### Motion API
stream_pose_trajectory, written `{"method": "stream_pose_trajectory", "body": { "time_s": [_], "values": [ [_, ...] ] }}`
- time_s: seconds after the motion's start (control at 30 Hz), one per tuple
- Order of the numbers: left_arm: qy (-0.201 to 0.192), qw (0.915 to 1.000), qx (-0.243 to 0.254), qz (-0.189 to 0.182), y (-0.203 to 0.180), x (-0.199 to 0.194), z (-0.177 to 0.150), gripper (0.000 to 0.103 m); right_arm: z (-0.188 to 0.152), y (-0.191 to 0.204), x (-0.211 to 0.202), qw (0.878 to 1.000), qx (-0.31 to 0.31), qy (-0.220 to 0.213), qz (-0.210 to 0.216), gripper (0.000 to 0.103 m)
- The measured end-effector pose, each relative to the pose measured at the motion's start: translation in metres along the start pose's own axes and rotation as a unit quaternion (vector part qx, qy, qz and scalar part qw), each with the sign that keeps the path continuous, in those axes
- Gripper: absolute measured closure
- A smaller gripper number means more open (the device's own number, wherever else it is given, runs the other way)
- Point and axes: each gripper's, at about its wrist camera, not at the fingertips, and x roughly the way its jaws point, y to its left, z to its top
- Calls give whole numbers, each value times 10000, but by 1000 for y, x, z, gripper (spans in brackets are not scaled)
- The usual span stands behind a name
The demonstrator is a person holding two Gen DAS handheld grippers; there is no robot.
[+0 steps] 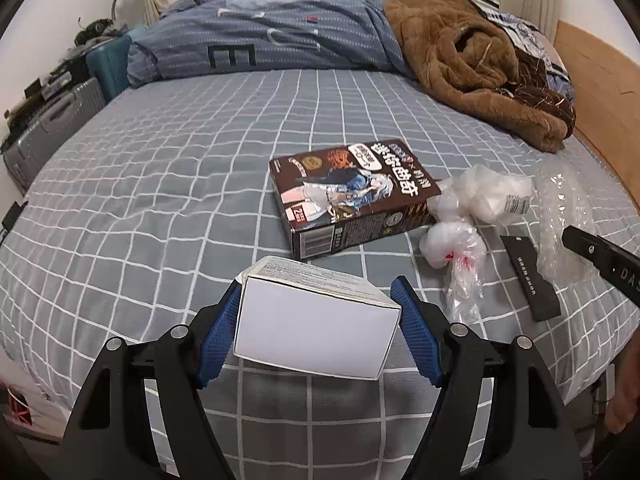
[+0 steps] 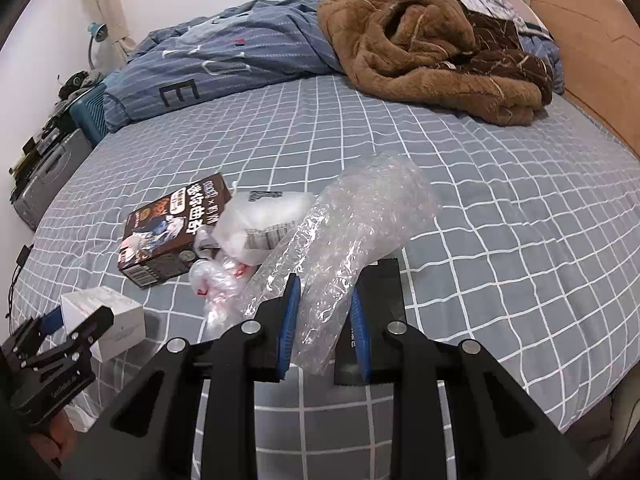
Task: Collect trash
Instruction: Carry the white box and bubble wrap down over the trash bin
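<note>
Left wrist view: left tongs (image 1: 318, 322) at lower centre of the frame, blue pads pressed on both sides of a white carton (image 1: 316, 328), flaps closed, contents not visible. Carton is clear of the bed (image 1: 160, 184), which carries a grey sheet with a white grid.

Above the carton, mid-frame, a dark brown printed box (image 1: 352, 196) lies flat on the sheet, closed; contents cannot be told. Touching its right end: crumpled white plastic bags (image 1: 476, 200), one knotted with red print. Right of those, a flat black card (image 1: 528, 276) lies on the sheet. At the right edge, a black arm of the other tool shows beside clear bubble wrap (image 1: 560, 216).

Right wrist view: right tongs (image 2: 325, 320) at lower centre, narrow gap, pads clamped on the lower end of the bubble wrap (image 2: 352, 248), which stands up and away toward mid-frame. Black card (image 2: 380, 292) lies under and just right of the wrap. Printed box (image 2: 172, 232) and white bags (image 2: 260, 228) sit left of centre, touching. White carton (image 2: 104, 316) appears at lower left, held in the left tongs.

Upper frame, both views: blue striped duvet (image 1: 260, 32) heaped at the far end of the bed, brown fleece blanket (image 1: 480, 68) at upper right. Grey suitcase (image 1: 52, 124) stands at the left edge, beside the bed.
</note>
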Motion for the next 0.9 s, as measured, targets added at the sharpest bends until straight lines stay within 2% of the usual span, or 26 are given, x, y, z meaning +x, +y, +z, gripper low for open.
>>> {"method": "stream_pose_trajectory", "body": {
  "time_s": [0.53,0.9],
  "values": [
    [-163,9998,-18,-98,7,-34,-4,31,-10,20,-48,9989,-331,-324,92,79],
    [-218,9995,80,-221,7,-64,-26,31,-22,30,-67,9986,-391,-356,22,79]
  ]
}}
